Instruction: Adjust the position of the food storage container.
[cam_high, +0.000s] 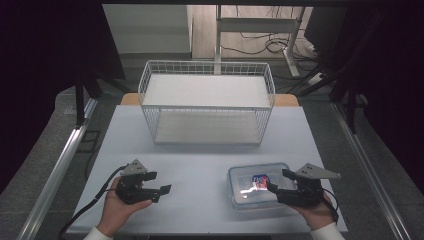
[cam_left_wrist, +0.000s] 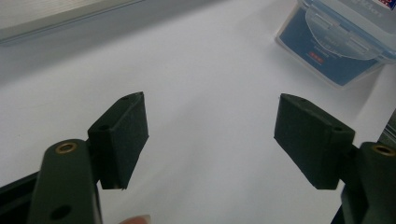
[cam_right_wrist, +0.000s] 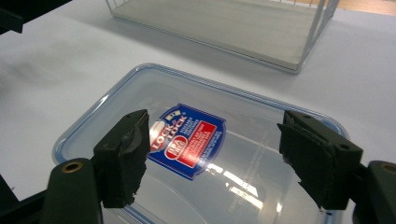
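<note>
A clear plastic food container (cam_high: 257, 185) with a blue-rimmed lid and a blue and red label (cam_right_wrist: 189, 140) lies on the white table at the front right. My right gripper (cam_high: 276, 180) hovers over its right part, open, its jaws spread above the lid (cam_right_wrist: 196, 154) with nothing between them. My left gripper (cam_high: 160, 186) is at the front left, open and empty above bare table, pointing toward the container (cam_left_wrist: 338, 39). A white wire basket (cam_high: 207, 102) stands at the back middle of the table.
The white table (cam_high: 200, 155) has bare room between the two grippers and in front of the basket (cam_right_wrist: 224, 23). Metal rails (cam_high: 60, 165) run along both sides. A desk frame and cables (cam_high: 270, 45) lie on the floor beyond.
</note>
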